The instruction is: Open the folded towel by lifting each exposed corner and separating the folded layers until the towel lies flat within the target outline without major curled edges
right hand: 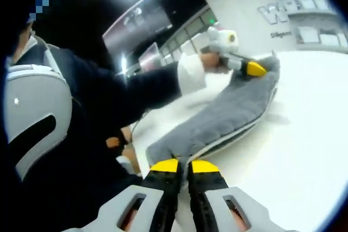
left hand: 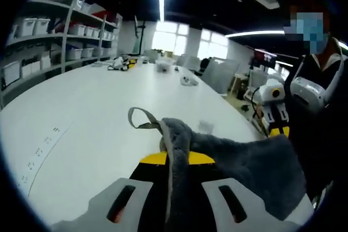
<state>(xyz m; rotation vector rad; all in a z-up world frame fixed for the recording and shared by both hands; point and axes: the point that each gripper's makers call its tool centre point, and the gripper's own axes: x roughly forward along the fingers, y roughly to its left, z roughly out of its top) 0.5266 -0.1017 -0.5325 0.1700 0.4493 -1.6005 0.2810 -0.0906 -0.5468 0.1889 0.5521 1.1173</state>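
Note:
A grey towel hangs above the white table, stretched between both grippers. In the left gripper view my left gripper is shut on one end, which bunches over the yellow tips, with a fabric loop sticking out. The right gripper holds the far end at the right. In the right gripper view the towel sags as a long folded band. My right gripper is shut on its near corner. The left gripper pinches the far corner, held by a hand.
Faint dashed outline marks run along the table's left part. Small objects lie at the table's far end, and shelves with bins stand at the left. The person's dark-sleeved arm crosses the right gripper view above the table.

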